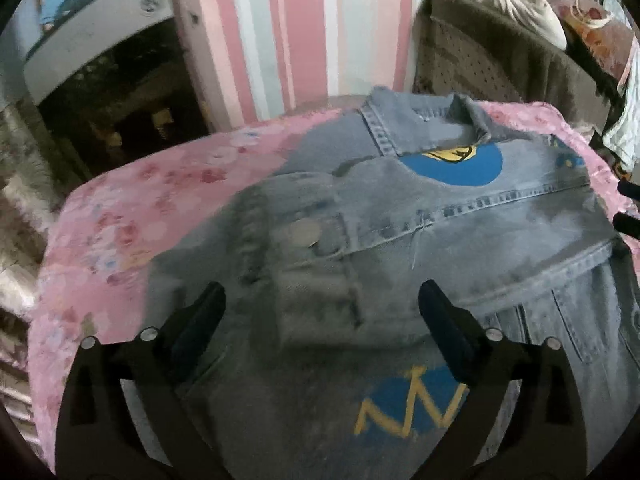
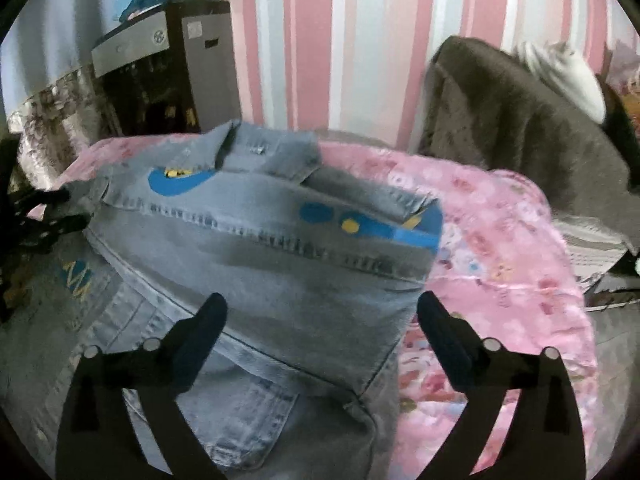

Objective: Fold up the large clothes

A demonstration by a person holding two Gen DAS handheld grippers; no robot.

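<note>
Apparently ready for another fold, the left gripper (image 1: 322, 300) and right gripper (image 2: 322, 312) hover spread, holding nothing, above the sleeve-folded pale-blue denim jacket (image 1: 460, 240) on the pink floral bedspread (image 2: 500, 240).

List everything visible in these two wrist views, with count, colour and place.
denim jacket: one, faded blue with blue-and-yellow patches, spread on the bed, sleeves folded in
bedspread: one, pink floral, under the jacket
wall: pink, white and grey stripes, behind the bed
dark blanket: one, brown-grey, draped at the bed's far right
cabinet: one, black and grey, far left
left claw: black, open, above the jacket
right claw: black, open, above the jacket's right edge
</note>
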